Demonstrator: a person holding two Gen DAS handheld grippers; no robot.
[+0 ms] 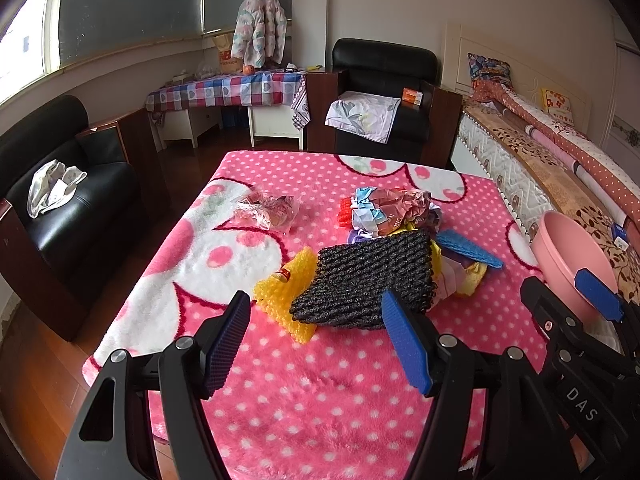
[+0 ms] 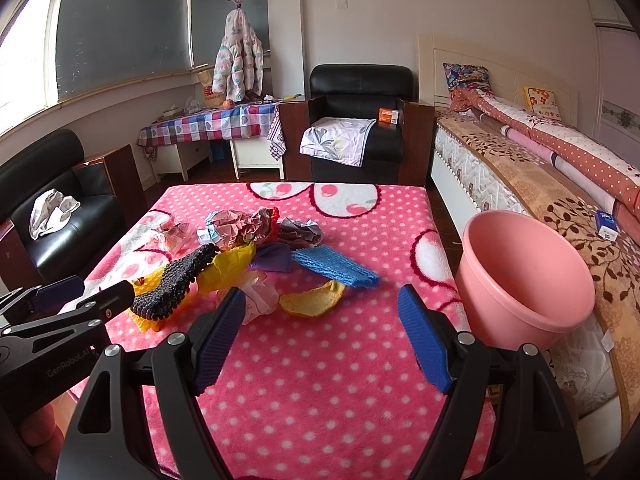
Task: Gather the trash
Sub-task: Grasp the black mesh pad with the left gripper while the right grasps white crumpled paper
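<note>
A heap of trash lies mid-table on the pink dotted blanket (image 1: 320, 400): a black foam net (image 1: 368, 280), a yellow foam net (image 1: 286, 292), a blue foam net (image 1: 468, 249), crumpled paper (image 1: 394, 210) and a clear wrapper (image 1: 268, 212). My left gripper (image 1: 316, 344) is open, its fingertips just short of the black net's near edge. The right wrist view has the black net (image 2: 176, 280), the blue net (image 2: 336, 266) and a yellow scrap (image 2: 312, 300). My right gripper (image 2: 322, 340) is open and empty, near the scrap. A pink basin (image 2: 528, 280) stands at its right.
The basin (image 1: 572, 256) sits off the table's right edge, against a bed (image 2: 520, 168). Black armchairs stand at the left (image 1: 60, 200) and beyond the table (image 1: 384, 80). The left gripper (image 2: 92, 292) and the right gripper (image 1: 568, 300) each show in the other's view.
</note>
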